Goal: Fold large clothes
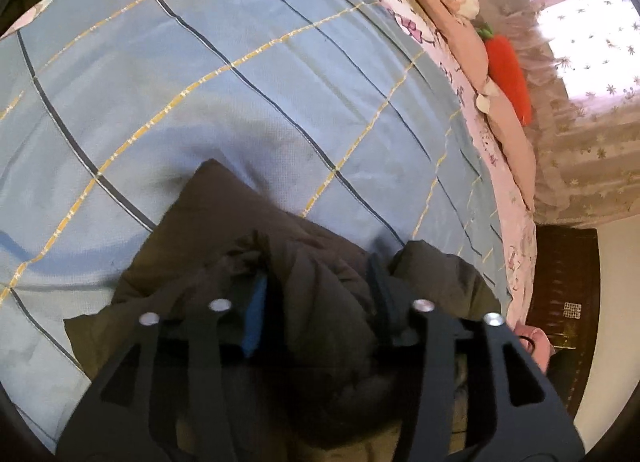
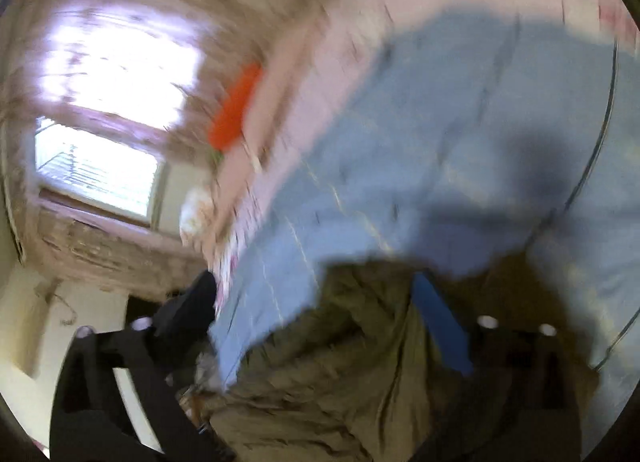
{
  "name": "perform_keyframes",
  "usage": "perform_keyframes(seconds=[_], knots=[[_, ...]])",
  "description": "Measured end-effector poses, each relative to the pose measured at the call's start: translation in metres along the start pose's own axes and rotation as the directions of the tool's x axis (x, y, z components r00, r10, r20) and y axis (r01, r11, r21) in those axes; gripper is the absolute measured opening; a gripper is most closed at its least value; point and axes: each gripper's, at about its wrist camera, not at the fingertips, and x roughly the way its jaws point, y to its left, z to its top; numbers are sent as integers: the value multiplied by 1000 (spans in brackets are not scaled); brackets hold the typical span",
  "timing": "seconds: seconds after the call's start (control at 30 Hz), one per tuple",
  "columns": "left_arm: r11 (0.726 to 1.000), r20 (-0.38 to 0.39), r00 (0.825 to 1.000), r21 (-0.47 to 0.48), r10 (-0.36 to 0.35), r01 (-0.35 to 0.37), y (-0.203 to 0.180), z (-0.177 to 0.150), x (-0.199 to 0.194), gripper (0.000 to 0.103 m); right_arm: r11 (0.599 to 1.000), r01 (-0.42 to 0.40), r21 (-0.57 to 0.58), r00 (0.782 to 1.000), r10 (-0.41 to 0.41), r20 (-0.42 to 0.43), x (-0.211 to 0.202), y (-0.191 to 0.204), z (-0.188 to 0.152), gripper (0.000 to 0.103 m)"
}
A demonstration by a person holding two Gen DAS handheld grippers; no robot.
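I'm seeing an olive-brown coat (image 1: 224, 221) on a light-blue bedspread (image 1: 200, 81) with yellow-and-navy checks, plus an orange carrot plush (image 1: 508, 77).

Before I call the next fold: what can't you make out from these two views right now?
- Olive coat, left wrist view: its near part is hidden behind the left gripper and cut off by the bottom edge.
- Right gripper, right wrist view: motion blur smears the fingers, so its grip is unclear.
- Coat's overall shape: neither view shows it whole.
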Motion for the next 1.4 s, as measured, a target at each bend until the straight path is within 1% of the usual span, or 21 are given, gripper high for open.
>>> perform_keyframes(seconds=[0.07, 0.13, 0.2, 0.3, 0.37, 0.4, 0.43, 0.5, 0.63, 0.77, 0.83, 0.9, 0.97, 1.03, 1.1, 1.2, 1.23, 1.3, 1.33, 1.37, 1.4], knots=[[999, 43, 999, 24, 32, -33, -2, 1, -7, 56, 987, -85, -139, 996, 79, -52, -13, 34, -19, 100], [996, 90, 993, 41, 72, -76, -5, 2, -14, 64, 957, -101, -271, 986, 60, -154, -5, 67, -50, 100], [987, 196, 970, 33, 147, -156, -5, 1, -33, 68, 887, -89, -453, 971, -25, -240, 15, 100, -99, 93], [982, 323, 931, 23, 171, -188, -10, -4, -70, 68, 781, -61, -622, 926, -189, -327, 60, 119, -161, 77], [978, 384, 912, 80, 147, -191, -26, -16, -97, 71, 694, -2, -720, 905, -306, -297, 88, 122, -189, 68], [973, 391, 912, 134, 120, -186, -40, -24, -107, 78, 653, 36, -757, 895, -357, -266, 104, 121, -199, 68], [968, 382, 919, 182, 93, -174, -51, -32, -111, 84, 636, 62, -769, 885, -391, -252, 120, 117, -204, 68], [923, 305, 952, 357, 29, -142, -88, -59, -105, 85, 645, 111, -756, 879, -419, -229, 143, 100, -203, 68], [818, 214, 976, 554, 43, -158, -126, -114, -67, 85, 688, 161, -708, 880, -425, -213, 169, 76, -192, 75], [704, 190, 963, 656, 193, -271, -137, -153, -7, 85, 700, 184, -690, 881, -429, -201, 185, 68, -191, 82], [673, 232, 944, 662, 235, -330, -133, -153, 9, 88, 681, 192, -707, 880, -439, -184, 184, 71, -194, 84], [677, 242, 933, 641, 268, -361, -125, -143, 18, 94, 670, 195, -716, 875, -449, -181, 184, 73, -189, 84], [730, 208, 935, 584, 287, -354, -111, -124, 25, 98, 666, 237, -707, 875, -462, -142, 177, 71, -173, 84], [760, 180, 941, 555, 287, -338, -101, -113, 27, 98, 670, 291, -683, 870, -482, -103, 171, 62, -153, 83], [747, 202, 934, 561, 294, -356, -97, -110, 27, 98, 666, 390, -636, 842, -537, -45, 165, 38, -119, 78], [737, 215, 932, 569, 293, -363, -98, -109, 27, 98, 738, 431, -519, 833, -547, -86, 158, 0, -84, 55], [738, 215, 931, 568, 295, -365, -97, -108, 27, 98, 725, 480, -494, 816, -575, -52, 153, -7, -76, 43], [732, 231, 921, 559, 313, -389, -96, -106, 25, 98, 635, 643, -429, 733, -671, 106, 134, -14, -62, 53], [728, 243, 914, 553, 324, -405, -96, -106, 23, 98, 606, 696, -385, 695, -703, 151, 125, -18, -56, 61], [732, 245, 912, 544, 329, -410, -92, -102, 23, 98, 591, 730, -344, 667, -727, 165, 118, -21, -51, 62], [744, 233, 916, 534, 327, -402, -90, -98, 22, 98, 637, 703, -316, 698, -703, 135, 112, -23, -48, 62]])
